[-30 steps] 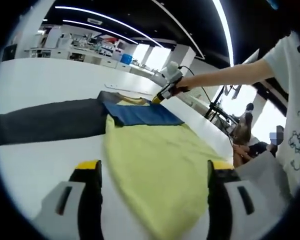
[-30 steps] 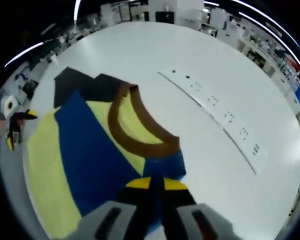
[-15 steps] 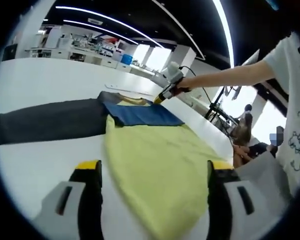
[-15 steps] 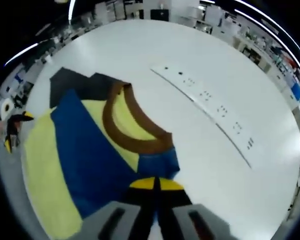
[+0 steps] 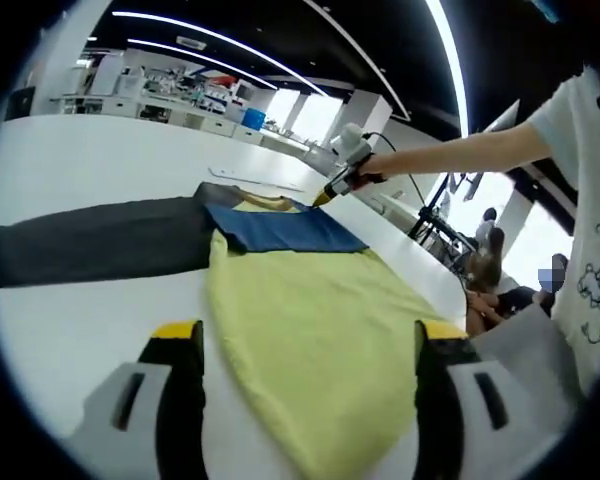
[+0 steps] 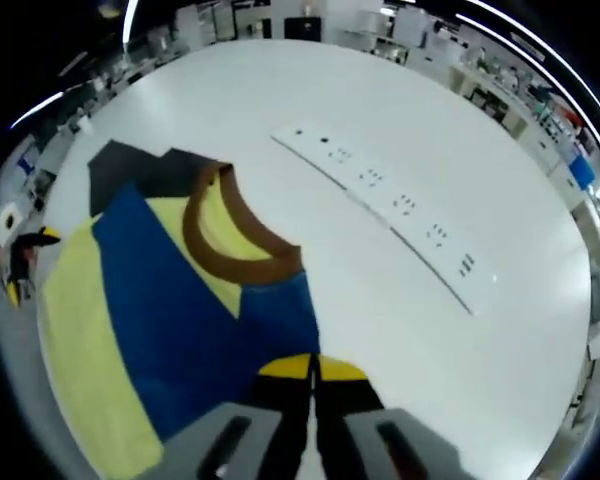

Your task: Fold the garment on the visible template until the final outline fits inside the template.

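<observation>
— Where was the garment seen?

— A yellow T-shirt (image 5: 320, 310) with a blue shoulder band (image 6: 195, 325) and a brown collar (image 6: 230, 250) was laid flat on the white table (image 6: 420, 330), partly over a dark grey template (image 5: 95, 240).

— And the right gripper (image 6: 311, 372)?

— Its yellow-tipped jaws were found pressed together on the blue edge just below the collar; in the left gripper view it (image 5: 325, 198) was held at the shirt's far corner by an outstretched arm (image 5: 450, 152).

— The left gripper (image 5: 305, 345)?

— Its jaws were spread wide over the yellow hem, apparently gripping nothing. A long white strip (image 6: 385, 200) was noted lying apart from the shirt.
</observation>
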